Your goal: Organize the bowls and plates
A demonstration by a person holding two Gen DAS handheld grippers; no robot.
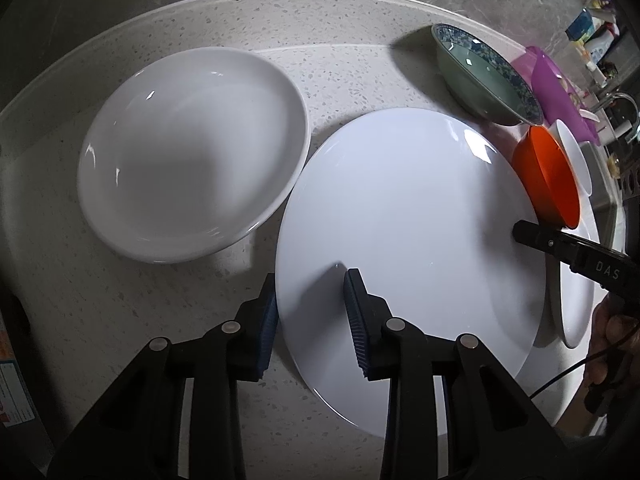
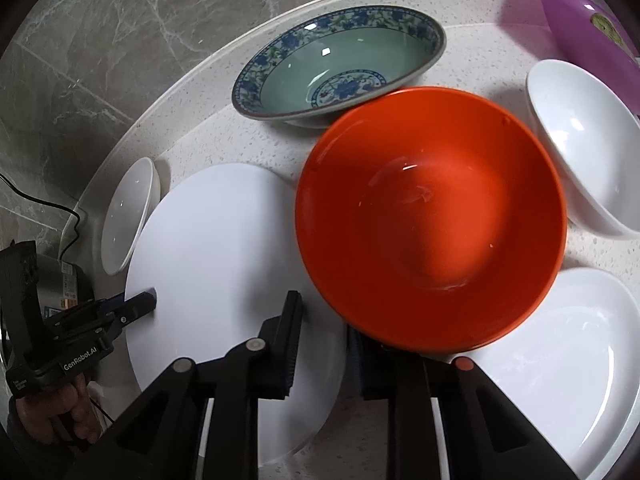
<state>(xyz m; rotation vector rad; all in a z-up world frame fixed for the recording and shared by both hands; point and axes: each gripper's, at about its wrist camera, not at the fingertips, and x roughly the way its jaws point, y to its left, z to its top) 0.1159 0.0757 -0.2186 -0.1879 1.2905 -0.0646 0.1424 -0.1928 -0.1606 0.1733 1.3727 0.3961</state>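
Flat plate [image 1: 400,208] rim between left hand-held gripper [image 1: 312,320] pads; orange bowl [image 2: 432,216] rim pinched by right [image 2: 328,344].

A pale speckled desk [image 1: 352,76] runs along a grey veined marble wall [image 2: 120,32]. A purple plastic tub [image 2: 580,28] sits at its far end, near a faucet [image 1: 620,100] and a clutter of bottles [image 1: 596,36].

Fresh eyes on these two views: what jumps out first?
The orange bowl dominates the right wrist view, with the right gripper straddling its near rim. Left of it lies the flat white plate, its near edge between the left gripper's fingers. Behind sits a blue-patterned green bowl.
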